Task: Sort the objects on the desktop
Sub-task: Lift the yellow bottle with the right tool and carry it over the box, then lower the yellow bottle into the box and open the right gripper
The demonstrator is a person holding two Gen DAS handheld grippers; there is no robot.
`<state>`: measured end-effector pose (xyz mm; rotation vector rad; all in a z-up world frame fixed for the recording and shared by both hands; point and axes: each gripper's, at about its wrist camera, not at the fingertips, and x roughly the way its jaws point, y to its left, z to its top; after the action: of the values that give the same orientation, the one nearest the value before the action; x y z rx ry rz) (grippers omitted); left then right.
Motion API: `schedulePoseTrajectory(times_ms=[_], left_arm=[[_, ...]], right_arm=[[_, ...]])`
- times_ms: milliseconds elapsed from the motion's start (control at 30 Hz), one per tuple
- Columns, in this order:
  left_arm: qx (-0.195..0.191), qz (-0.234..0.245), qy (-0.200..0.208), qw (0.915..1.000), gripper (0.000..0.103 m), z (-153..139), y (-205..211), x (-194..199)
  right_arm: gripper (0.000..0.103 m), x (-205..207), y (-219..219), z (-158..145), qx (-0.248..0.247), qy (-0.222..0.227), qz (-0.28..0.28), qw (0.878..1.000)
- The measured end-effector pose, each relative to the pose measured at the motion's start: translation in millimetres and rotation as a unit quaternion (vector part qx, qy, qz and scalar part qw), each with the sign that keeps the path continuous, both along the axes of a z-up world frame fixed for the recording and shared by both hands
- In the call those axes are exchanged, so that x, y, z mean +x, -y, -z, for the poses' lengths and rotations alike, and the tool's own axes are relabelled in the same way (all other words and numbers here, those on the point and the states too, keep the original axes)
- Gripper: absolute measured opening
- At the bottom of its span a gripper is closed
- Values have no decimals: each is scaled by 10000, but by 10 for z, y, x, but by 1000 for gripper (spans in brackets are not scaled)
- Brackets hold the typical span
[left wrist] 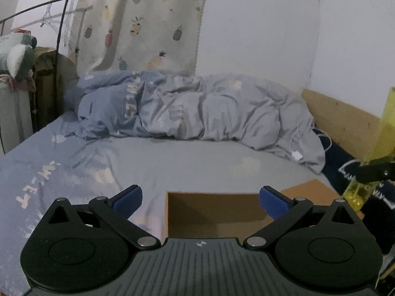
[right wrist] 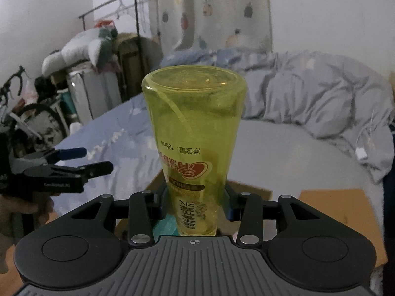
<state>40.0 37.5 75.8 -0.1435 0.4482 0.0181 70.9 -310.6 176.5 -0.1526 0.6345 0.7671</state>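
My right gripper (right wrist: 195, 207) is shut on a clear yellow-green bottle (right wrist: 195, 133) with a red heart label, held with its base pointing away from the camera, above a brown cardboard box (right wrist: 328, 204). The bottle also shows at the right edge of the left wrist view (left wrist: 385, 128). My left gripper (left wrist: 200, 198) is open and empty, with blue pads (left wrist: 128, 201), hovering over the open cardboard box (left wrist: 212, 212) on the bed. It shows at the left of the right wrist view (right wrist: 81, 159).
A blue-grey bed sheet (left wrist: 74, 172) with a crumpled duvet (left wrist: 197, 108) behind. A white charger cable (left wrist: 297, 154) lies at the right. A wooden headboard (left wrist: 343, 116), a clothes rack (left wrist: 59, 24) and a plush toy (left wrist: 14, 54) stand around the bed.
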Motion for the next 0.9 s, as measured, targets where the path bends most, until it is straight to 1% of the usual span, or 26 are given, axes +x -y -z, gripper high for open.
schedulePoseTrajectory(times_ms=[133, 233, 300, 433, 533, 700, 900], left_arm=[[-75, -88, -107, 9999, 103, 194, -25, 11], [-97, -174, -171, 9997, 103, 323, -63, 10], [-63, -198, -193, 9996, 103, 377, -80, 4], [-218, -211, -317, 9990, 103, 486, -113, 20], [-206, -181, -438, 9987, 103, 568, -108, 30], [-208, -166, -525, 9983, 103, 663, -128, 5], [-320, -204, -652, 9972, 103, 770, -207, 31]], right_arm=[[45, 29, -102, 298, -202, -215, 30, 9996], [45, 26, -167, 518, -375, -293, 65, 9988], [45, 37, -195, 650, -430, -360, 121, 9984], [45, 135, -232, 950, -539, -633, 244, 9962], [46, 182, -243, 1162, -649, -775, 358, 9942], [46, 182, -297, 1451, -847, -957, 426, 9909], [45, 300, -394, 1726, -1174, -1220, 502, 9843]])
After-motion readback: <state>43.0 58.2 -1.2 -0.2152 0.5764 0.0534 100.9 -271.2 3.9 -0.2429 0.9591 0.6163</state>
